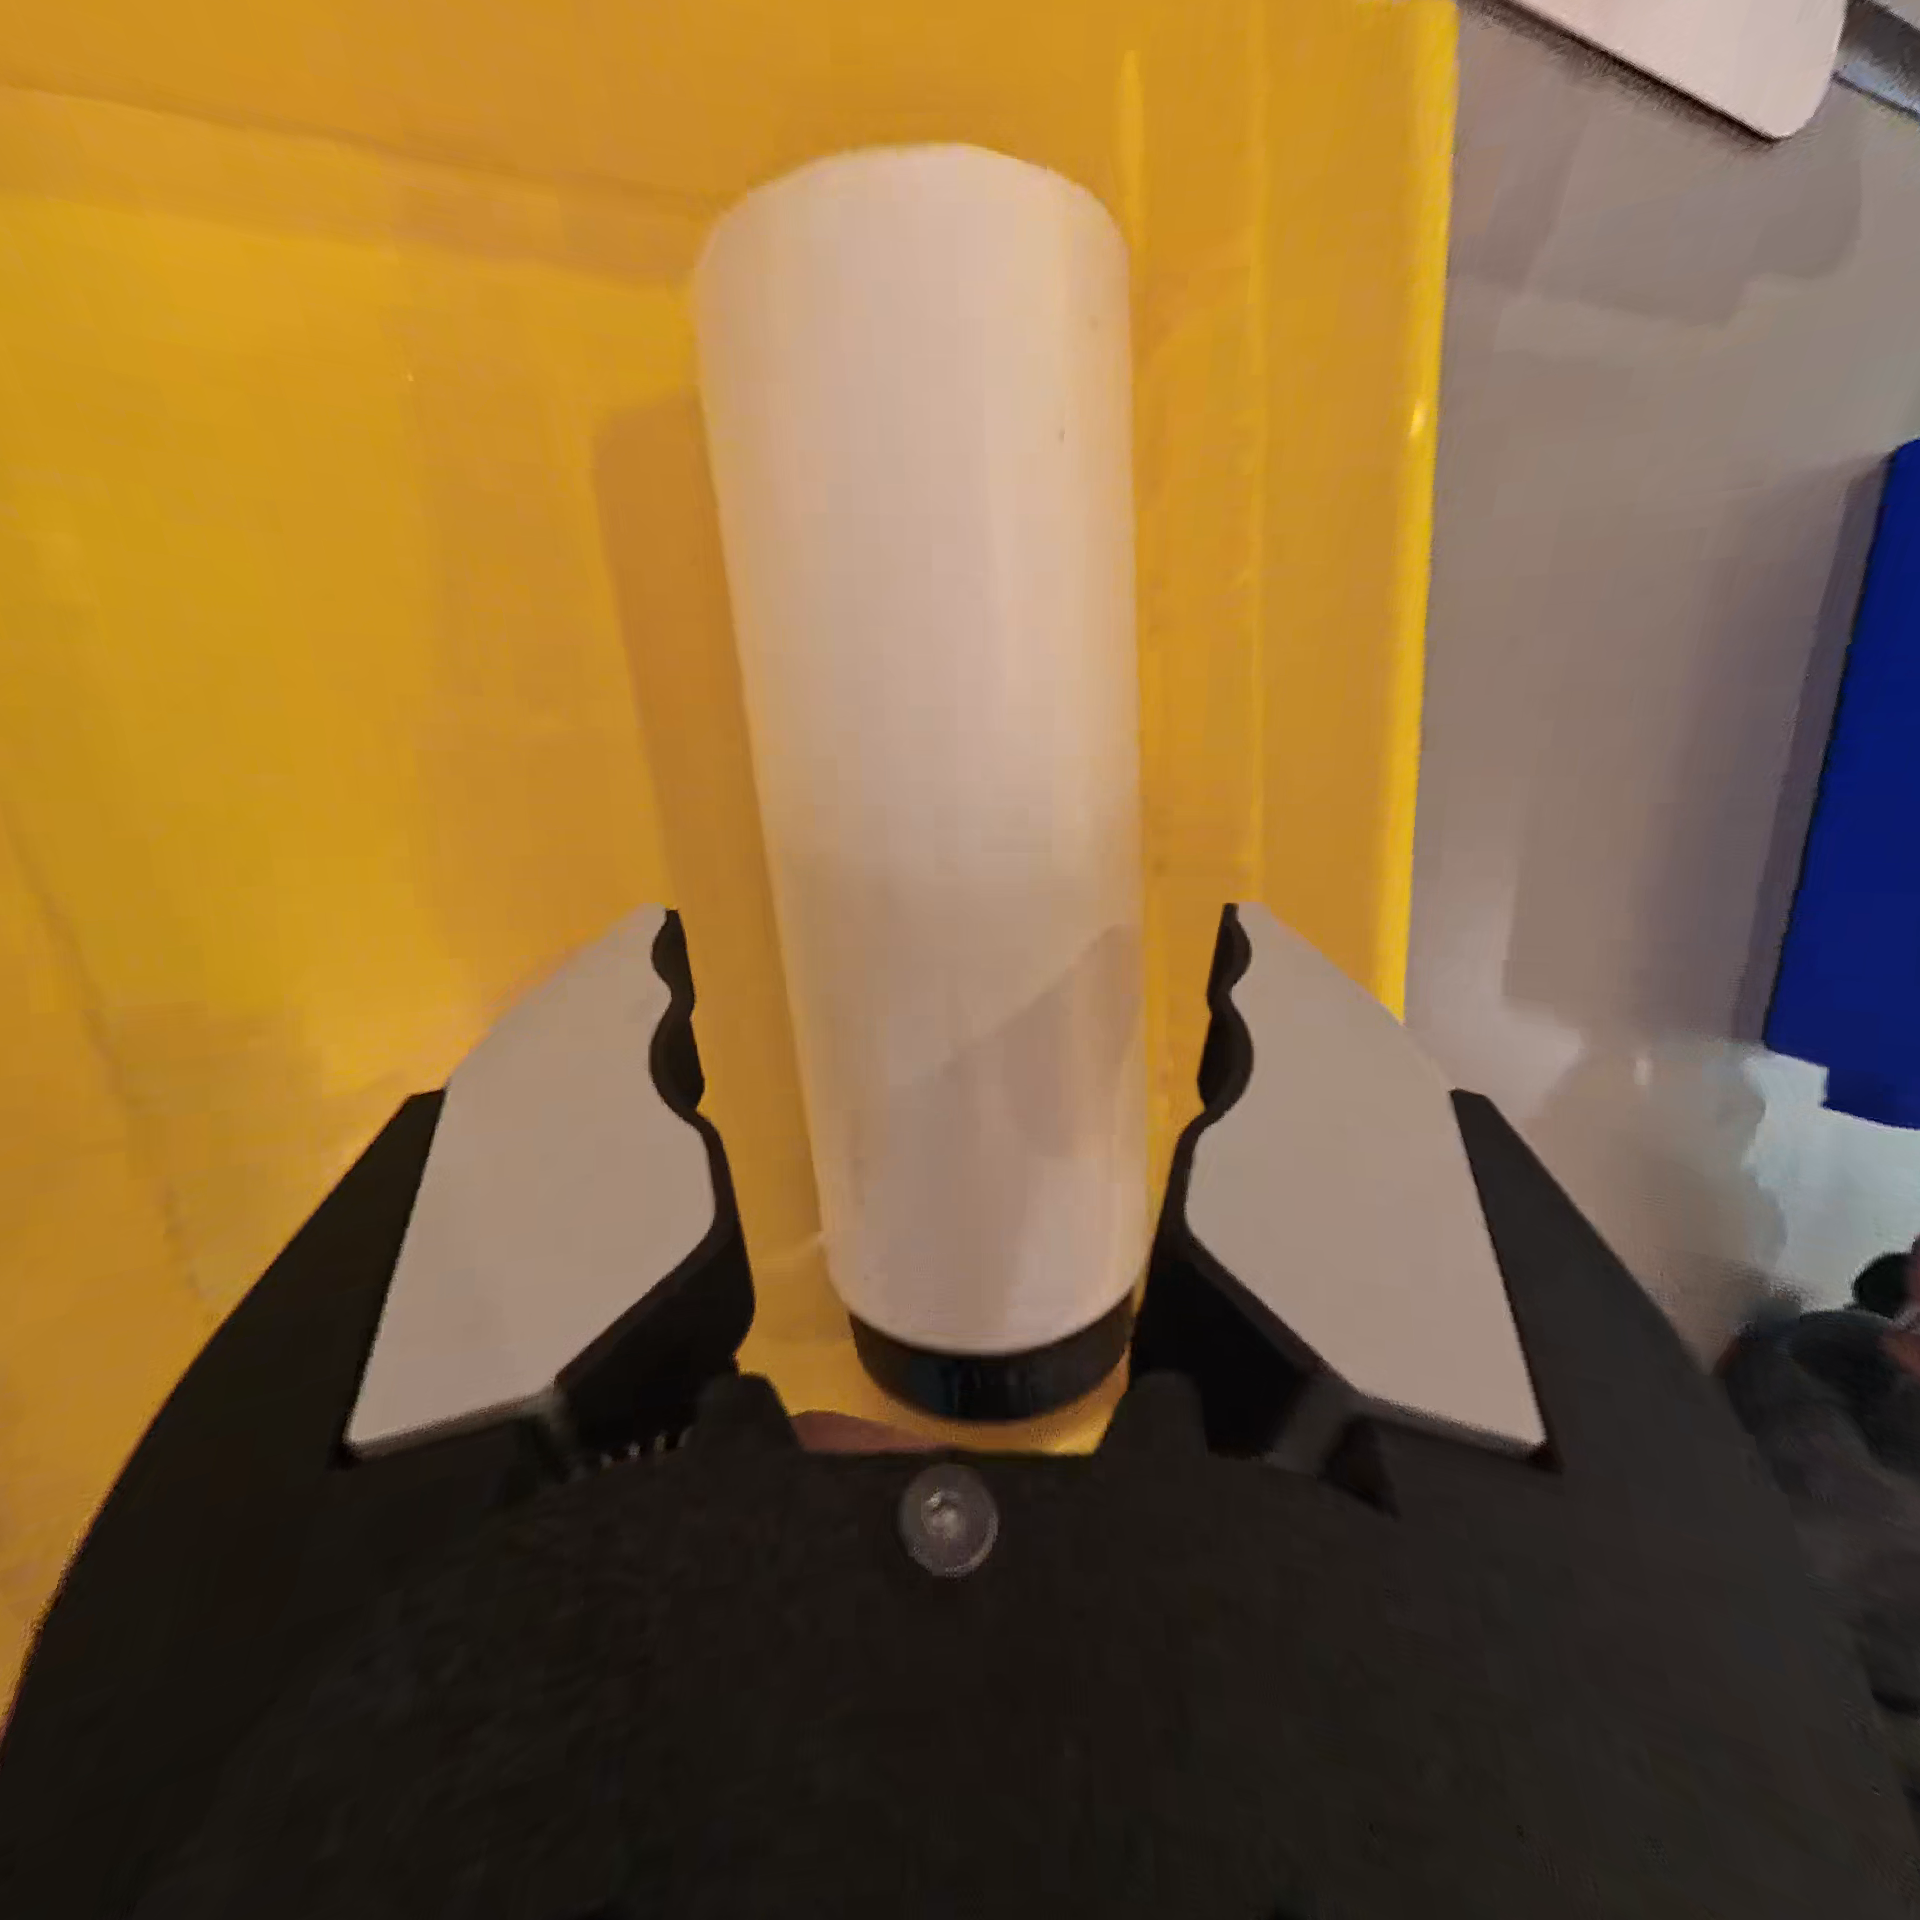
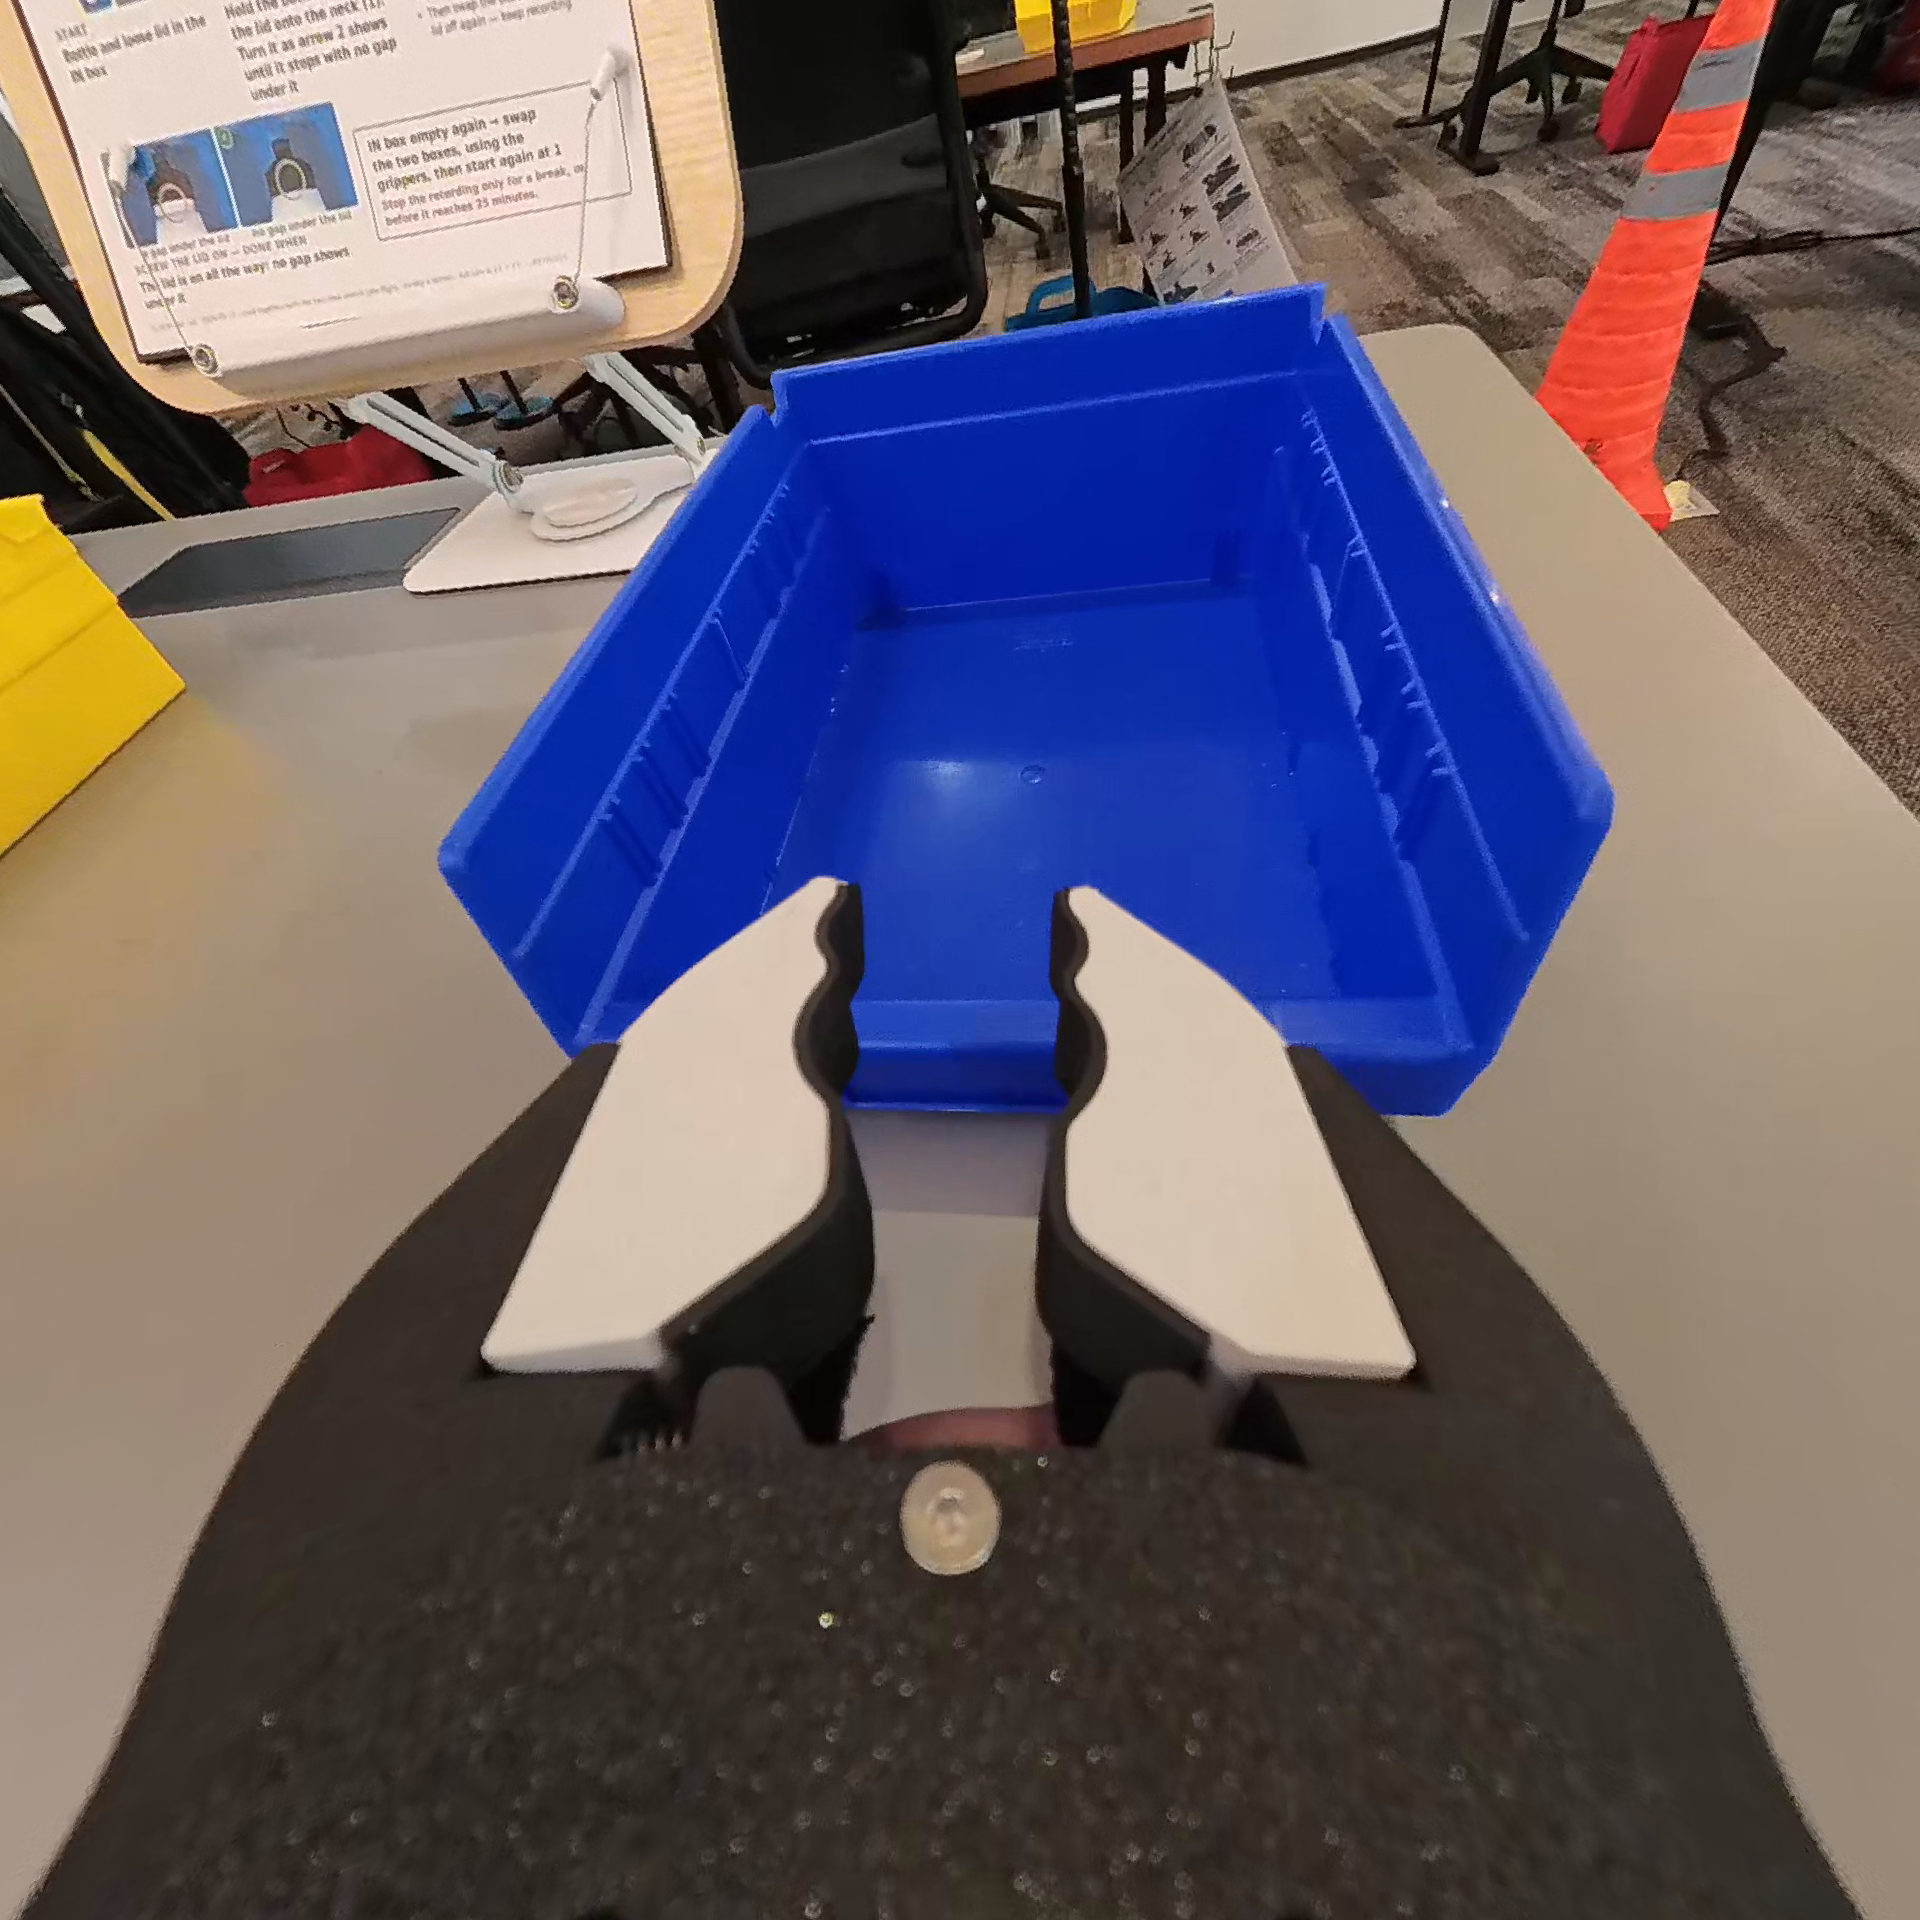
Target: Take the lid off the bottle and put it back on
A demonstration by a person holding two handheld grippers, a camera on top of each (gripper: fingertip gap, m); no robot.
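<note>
The bottle (image 1: 914, 675) looked like smooth, matt, milky plastic, its lid (image 1: 982, 1377) glossy black plastic. The yellow bin (image 1: 312, 623) and blue bin (image 2: 1039, 748) were glossy moulded plastic with ribbed walls. Each hand-held gripper had matt grey fingers (image 2: 707, 1132) with black rubbery pads, on a grainy black body. The tabletop (image 2: 260, 987) was smooth, matt grey.

Black claw (image 2: 956, 904) (grey-faced, wavy-edged fingers).
</note>
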